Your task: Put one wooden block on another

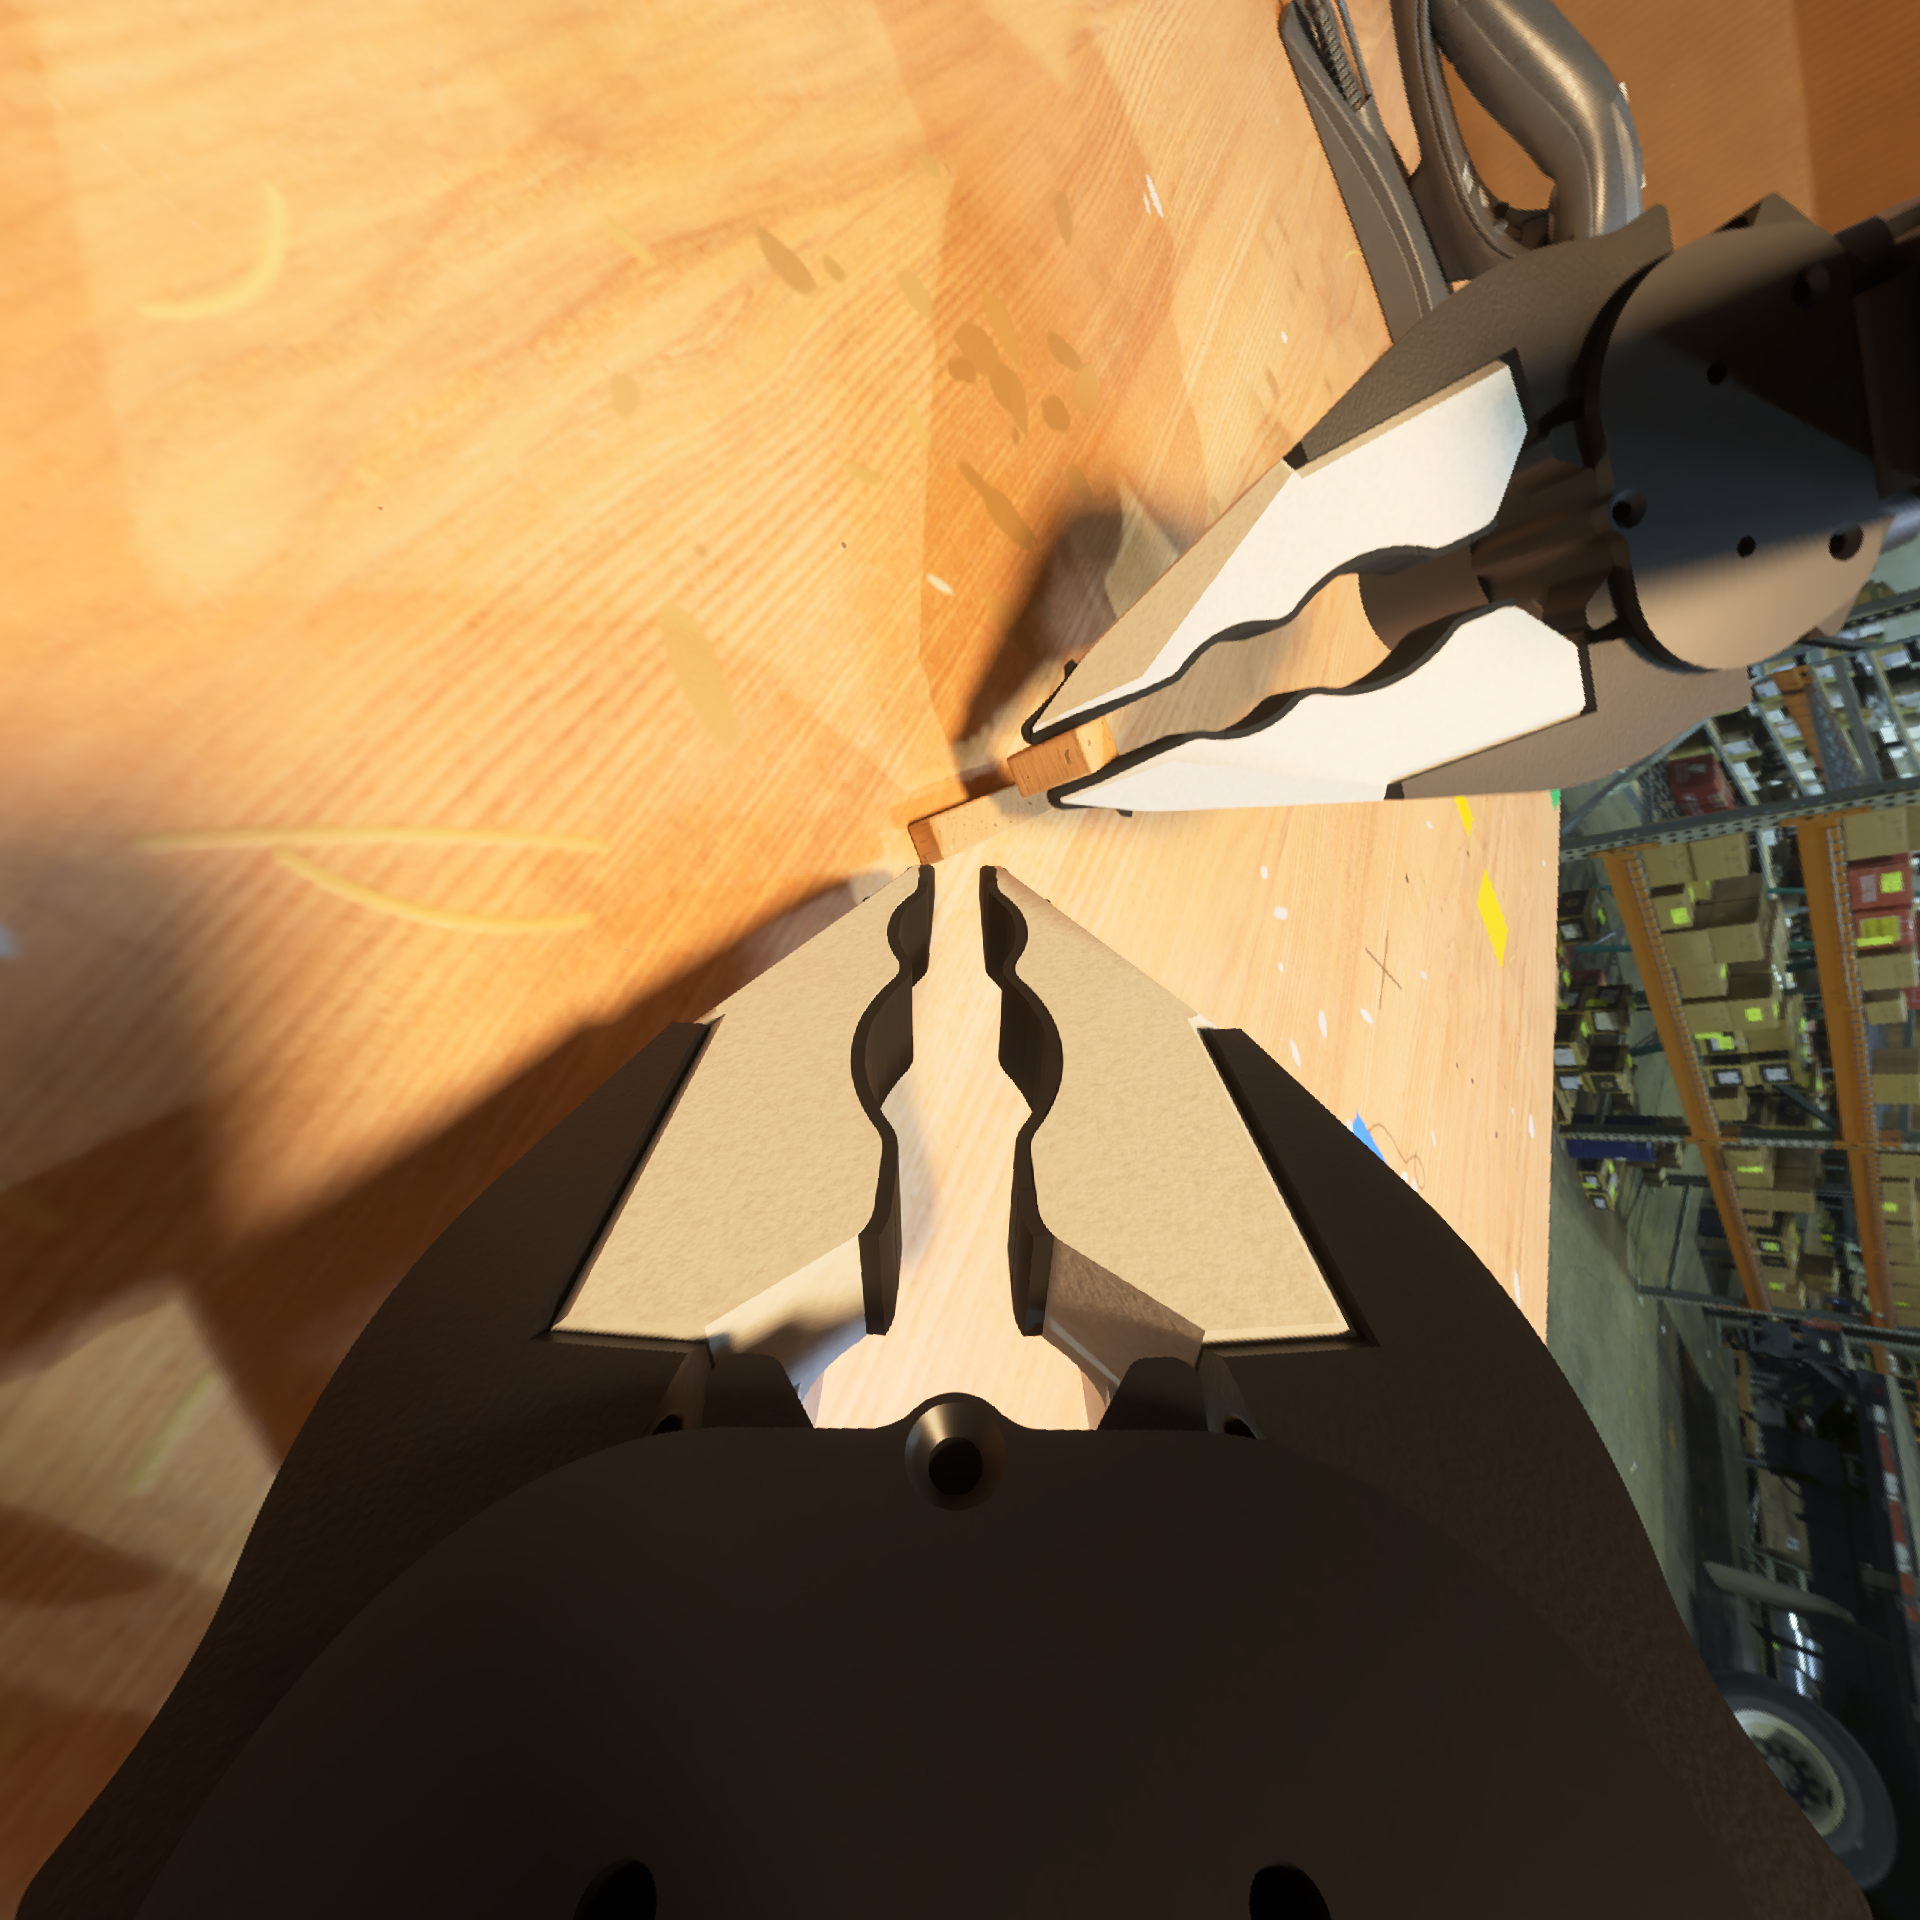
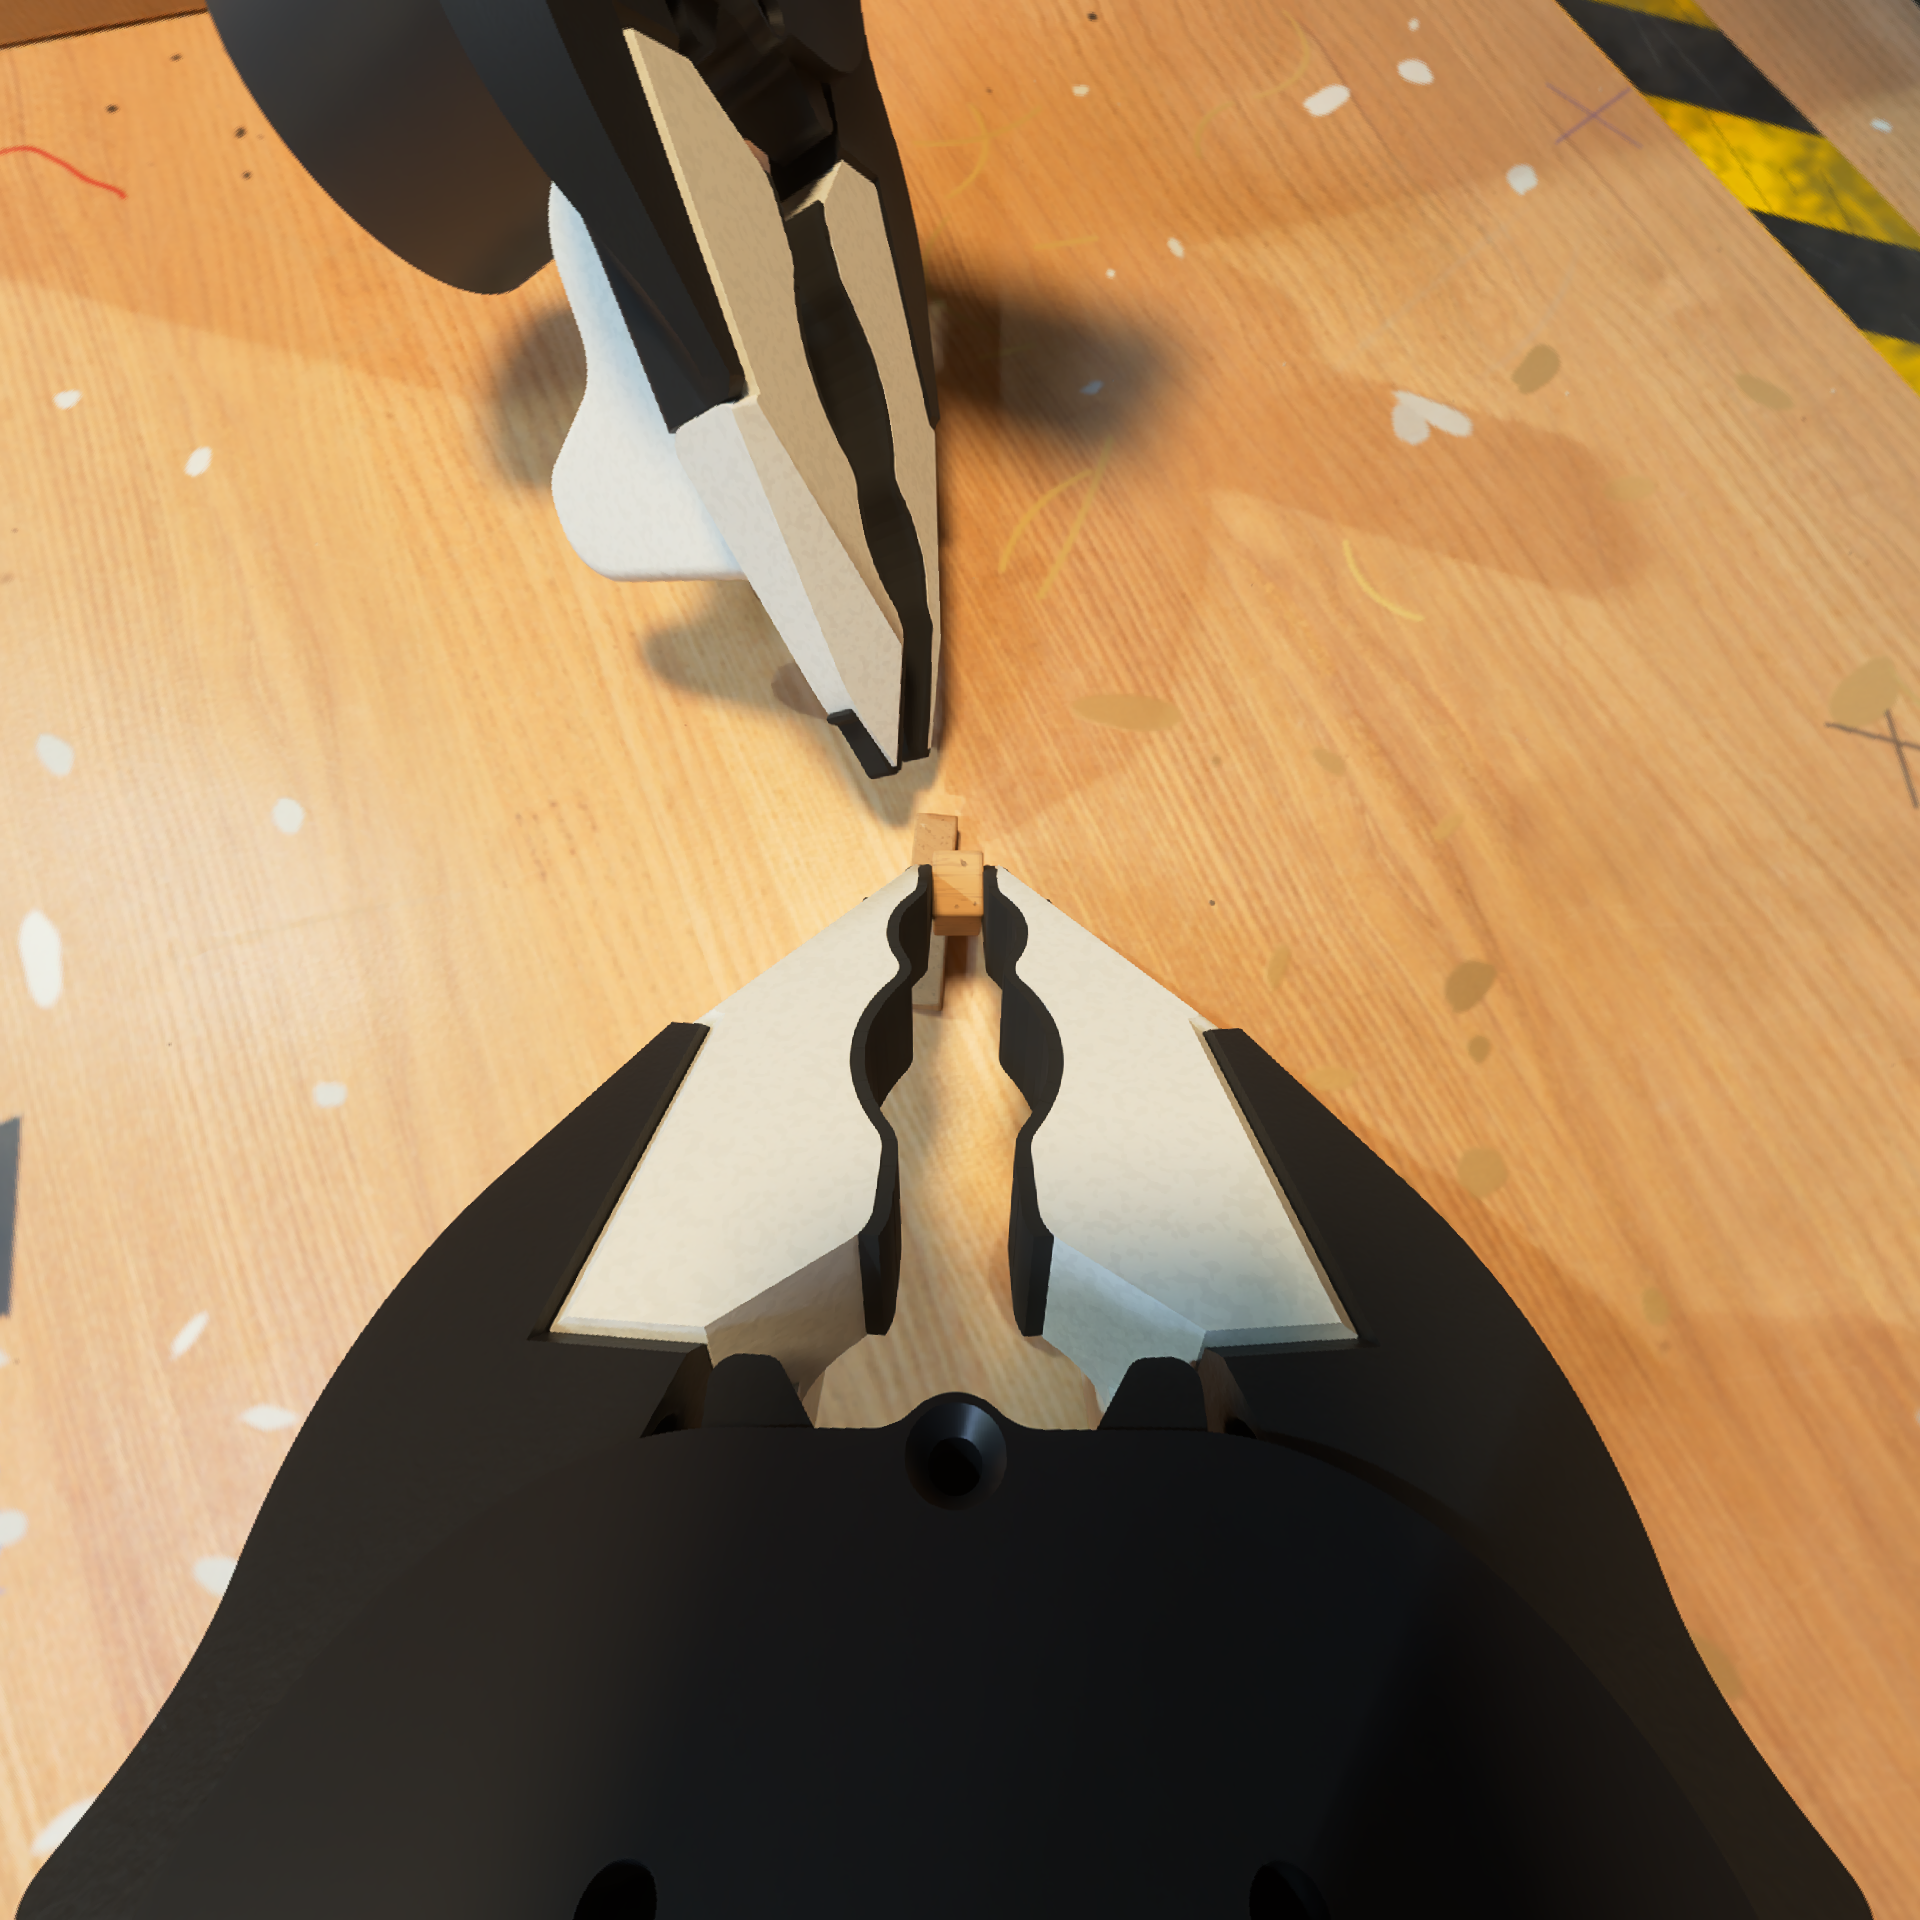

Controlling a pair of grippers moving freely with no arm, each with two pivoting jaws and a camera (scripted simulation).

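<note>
Right wrist view showed the right gripper (image 2: 957,896) clenched on 1 small wooden block (image 2: 957,883), pinched at the fingertips. Just under and beyond the held block lay the second block (image 2: 935,833) on the wooden table (image 2: 1351,935); whether the 2 touched could not be told. Beyond the second block hung the left gripper (image 2: 902,750), grasping nothing, its jaws a narrow gap apart. Stacking looked nearly done: judging from this, the held block still needed settling and releasing.
</note>
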